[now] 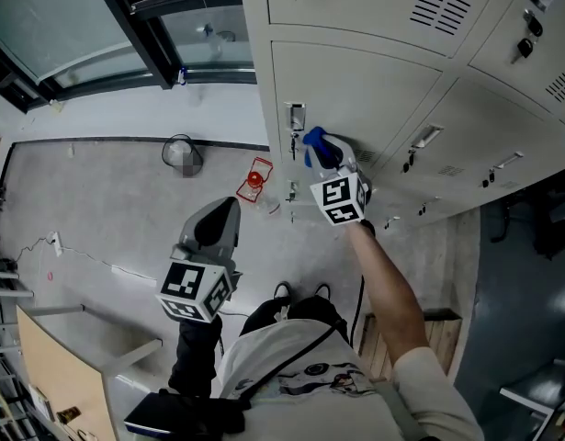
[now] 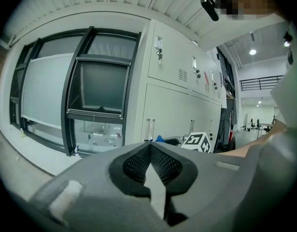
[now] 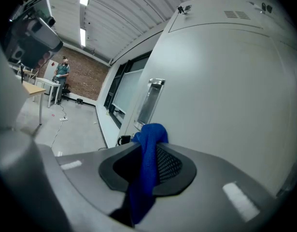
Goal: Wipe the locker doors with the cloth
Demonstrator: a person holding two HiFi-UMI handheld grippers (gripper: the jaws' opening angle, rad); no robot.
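Wiping: the right gripper (image 1: 333,152) reaches out on a long, straight arm so the cloth can get to the locker door (image 1: 355,85).
Right grip: its jaws are squeezed tight on the blue cloth (image 3: 147,170), which runs down between them, so it should not slip when it rubs.
Cloth tip: a soft bunch sticks out past the jaw tips. I think this is so the cloth meets the metal first, not the hard gripper.
Cloth place: the cloth is at the left side of the door, just beside the handle (image 3: 151,100).
Touching or not: the cloth looks right up against the door, but I cannot tell if it really presses on it.
Left grip: the left gripper (image 1: 222,214) has its jaws closed together with nothing in them.
Left place: it hangs low over the floor (image 1: 98,200), well apart from the lockers. I think it waits there to be out of the way, since one cloth needs only one gripper.
Job so far: the door looks plain grey all over, so I cannot tell which bits are clean. More doors sit beside this one.
Watch out: the handle sticks out a little, and the cloth might catch on it.
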